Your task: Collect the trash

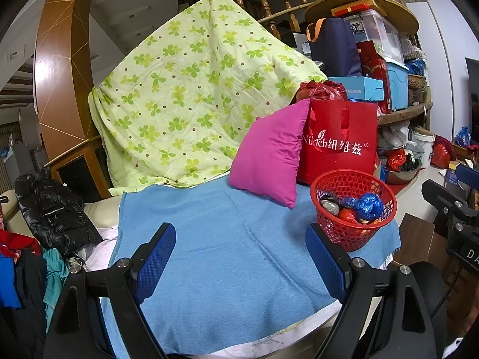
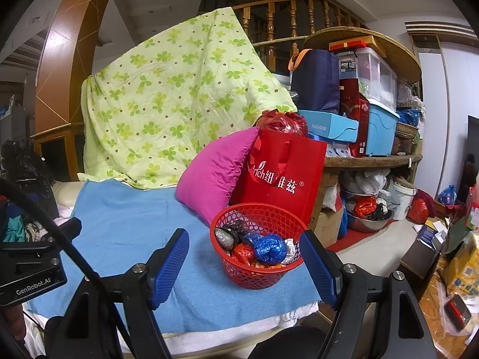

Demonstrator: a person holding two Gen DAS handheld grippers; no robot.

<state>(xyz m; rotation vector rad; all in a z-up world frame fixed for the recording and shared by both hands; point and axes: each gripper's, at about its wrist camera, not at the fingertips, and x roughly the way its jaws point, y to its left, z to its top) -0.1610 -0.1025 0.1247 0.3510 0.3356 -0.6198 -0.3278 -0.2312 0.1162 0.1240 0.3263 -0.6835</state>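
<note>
Trash sits gathered in a red mesh basket near the right edge of a blue towel spread over a pale sofa seat: a crumpled blue wrapper, a red one, a dark silvery wad and a scrap of white lie inside it. Just behind the basket a magenta cushion leans against an upright red tote bag with white lettering, and behind both hangs a pale green quilt with clover print. The rest of the towel, toward its left and front edges, carries nothing. The left claw hovers over the front middle of the towel with its blue pads wide apart and nothing between them. The right claw is also spread wide and holds nothing; the basket shows beyond its fingertips, and whether the right pad touches the rim cannot be told. To the left of the sofa seat a black jacket lies heaped, and to the right stands a wooden shelf stacked with boxes.
</note>
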